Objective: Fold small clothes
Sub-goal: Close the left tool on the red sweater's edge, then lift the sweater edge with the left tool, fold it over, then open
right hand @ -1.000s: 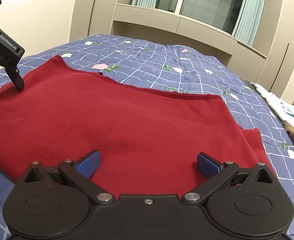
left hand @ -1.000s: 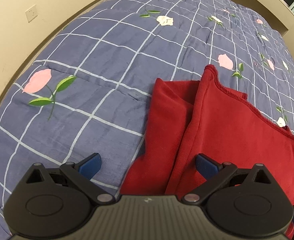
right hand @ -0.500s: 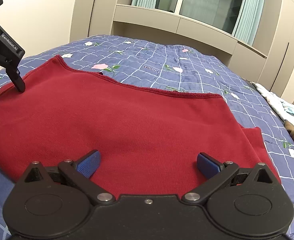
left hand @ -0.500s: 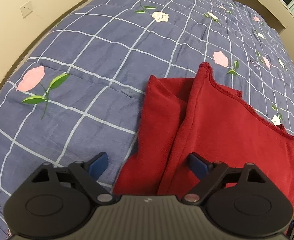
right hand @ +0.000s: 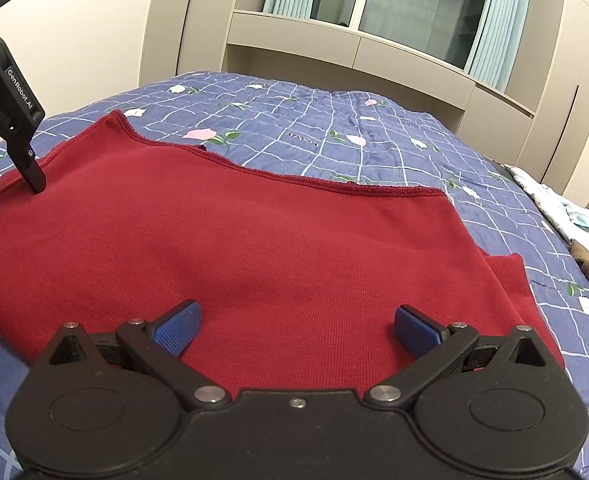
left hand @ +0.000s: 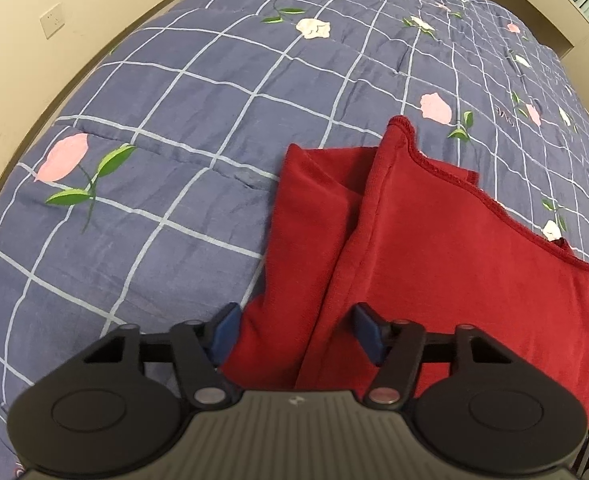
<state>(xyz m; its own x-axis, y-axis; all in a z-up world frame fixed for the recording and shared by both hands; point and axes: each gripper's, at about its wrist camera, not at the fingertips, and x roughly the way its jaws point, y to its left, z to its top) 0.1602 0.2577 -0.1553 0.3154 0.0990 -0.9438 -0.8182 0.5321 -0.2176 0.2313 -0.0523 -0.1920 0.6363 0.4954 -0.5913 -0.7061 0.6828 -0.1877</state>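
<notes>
A dark red knit garment (right hand: 254, 240) lies spread on the bed, its stitched hem along the far edge. In the left wrist view the garment (left hand: 434, 248) shows its left end with a folded flap beside the main panel. My left gripper (left hand: 294, 332) is partly open, its blue pads straddling the near left edge of the cloth. My right gripper (right hand: 296, 328) is wide open just above the near edge of the garment. The left gripper's body (right hand: 10, 120) shows at the far left of the right wrist view.
The bed has a blue checked quilt with flowers (left hand: 154, 140). A wall with a socket (left hand: 52, 20) runs along the left. Other clothes (right hand: 586, 240) lie at the bed's right edge. Cabinets and a window (right hand: 394, 20) stand behind.
My left gripper's jaws have narrowed around the garment's left edge and moved slightly forward. The right gripper has hardly moved.
</notes>
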